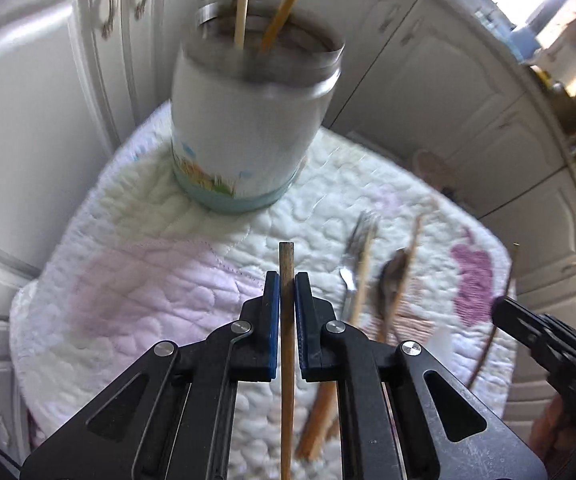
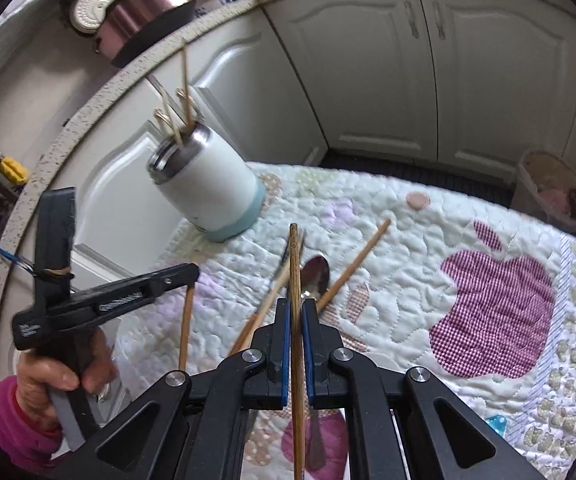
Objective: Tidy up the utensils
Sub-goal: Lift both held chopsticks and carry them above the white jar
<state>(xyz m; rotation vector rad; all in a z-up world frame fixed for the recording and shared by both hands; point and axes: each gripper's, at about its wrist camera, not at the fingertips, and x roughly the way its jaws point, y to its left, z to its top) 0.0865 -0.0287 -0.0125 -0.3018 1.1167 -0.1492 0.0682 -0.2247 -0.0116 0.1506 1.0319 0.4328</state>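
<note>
A white jar with a metal rim point(image 1: 248, 128) stands on the quilted mat point(image 1: 148, 264) and holds several chopsticks; it also shows in the right wrist view point(image 2: 208, 184). My left gripper point(image 1: 287, 280) is shut on a wooden chopstick point(image 1: 287, 320), in front of and below the jar. My right gripper point(image 2: 296, 308) is shut on a darker chopstick point(image 2: 296, 280). On the mat lie a fork point(image 1: 354, 256), a spoon point(image 2: 317, 274) and loose chopsticks point(image 2: 358, 266). The left gripper also shows in the right wrist view point(image 2: 190, 272), holding its chopstick upright.
White cabinet doors point(image 2: 388, 60) surround the mat. A countertop edge point(image 2: 100, 92) with a metal pot point(image 2: 144, 8) runs at the upper left. A small bin point(image 2: 552, 188) stands on the floor at the right.
</note>
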